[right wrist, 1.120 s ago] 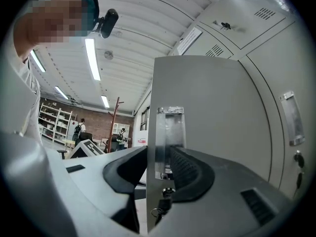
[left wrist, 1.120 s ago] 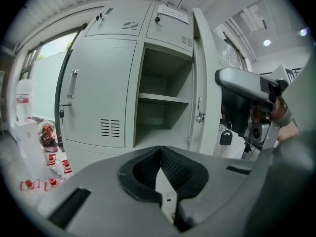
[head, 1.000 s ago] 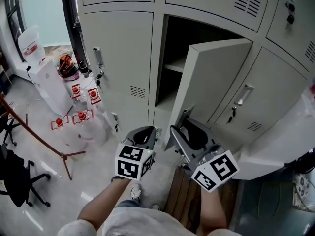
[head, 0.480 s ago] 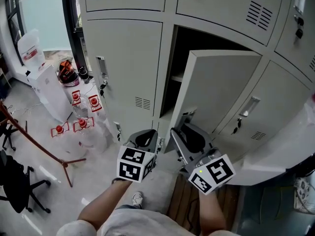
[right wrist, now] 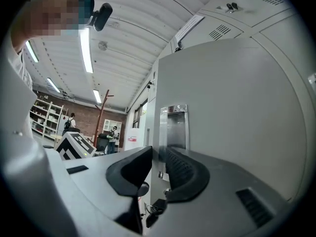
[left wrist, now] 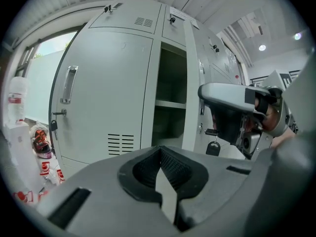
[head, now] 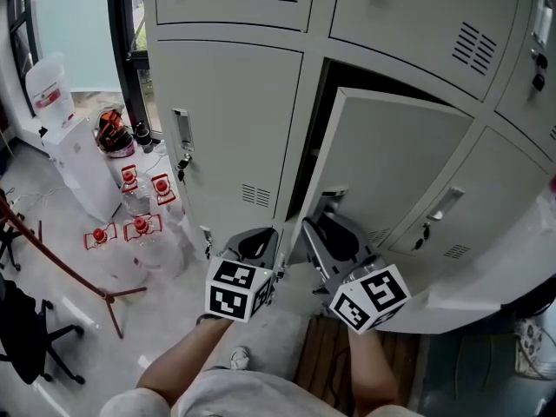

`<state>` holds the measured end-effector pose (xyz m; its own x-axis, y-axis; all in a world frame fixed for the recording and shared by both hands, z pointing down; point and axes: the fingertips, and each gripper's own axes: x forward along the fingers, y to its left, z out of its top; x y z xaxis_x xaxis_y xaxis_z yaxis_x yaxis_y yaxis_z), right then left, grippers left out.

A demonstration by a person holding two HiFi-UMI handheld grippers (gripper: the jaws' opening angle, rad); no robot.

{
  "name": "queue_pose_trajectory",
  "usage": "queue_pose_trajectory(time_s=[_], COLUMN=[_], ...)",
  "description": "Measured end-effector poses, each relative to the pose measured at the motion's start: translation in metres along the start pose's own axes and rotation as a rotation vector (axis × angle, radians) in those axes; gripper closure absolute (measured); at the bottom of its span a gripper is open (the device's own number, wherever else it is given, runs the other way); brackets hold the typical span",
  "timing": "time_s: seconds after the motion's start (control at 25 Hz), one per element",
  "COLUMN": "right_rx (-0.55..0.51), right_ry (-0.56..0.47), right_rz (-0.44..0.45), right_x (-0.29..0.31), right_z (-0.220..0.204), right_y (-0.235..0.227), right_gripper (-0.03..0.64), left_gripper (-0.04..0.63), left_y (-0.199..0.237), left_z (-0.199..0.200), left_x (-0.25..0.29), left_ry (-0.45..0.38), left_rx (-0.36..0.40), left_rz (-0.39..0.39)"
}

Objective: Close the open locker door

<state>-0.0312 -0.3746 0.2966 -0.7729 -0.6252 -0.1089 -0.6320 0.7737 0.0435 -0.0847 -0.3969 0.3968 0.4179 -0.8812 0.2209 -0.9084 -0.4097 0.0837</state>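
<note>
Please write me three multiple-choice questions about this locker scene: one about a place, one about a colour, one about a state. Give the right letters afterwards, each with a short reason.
1. Where do the clear plastic bottles with red caps stand?
A. on the floor, left of the lockers
B. inside the open locker
C. on top of the lockers

2. What colour are the tall metal lockers?
A. blue
B. light grey
C. black

3. In what state is the light grey metal locker door next to the dark compartment?
A. fully shut
B. partly open
C. lying on the floor

Answers:
1 A: the bottles sit on the pale floor at the left of the head view.
2 B: every panel is light grey.
3 B: a dark gap shows along the door's left edge.
</note>
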Motion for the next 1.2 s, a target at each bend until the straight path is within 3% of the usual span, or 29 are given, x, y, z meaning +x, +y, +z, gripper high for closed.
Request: queue_pose_trajectory(time_s=[0.44,1.2], right_rx=[-0.002,-0.008], right_ry=[0.016,0.017], right_rz=[-0.062,-0.243], right_x=[0.033,0.061], right_z=[-0.005,-0.010], right_y=[-0.023,-0.051], right_gripper=[0.560,0.566], left_gripper=[0.589,0.589], left_y=[0.013,0.022], left_z=[0.018,0.032], left_x=[0.022,0.062], left_ry=[-0.036,-0.053], left_rx=[0.003,0.038], left_rz=[-0.051,-0.184])
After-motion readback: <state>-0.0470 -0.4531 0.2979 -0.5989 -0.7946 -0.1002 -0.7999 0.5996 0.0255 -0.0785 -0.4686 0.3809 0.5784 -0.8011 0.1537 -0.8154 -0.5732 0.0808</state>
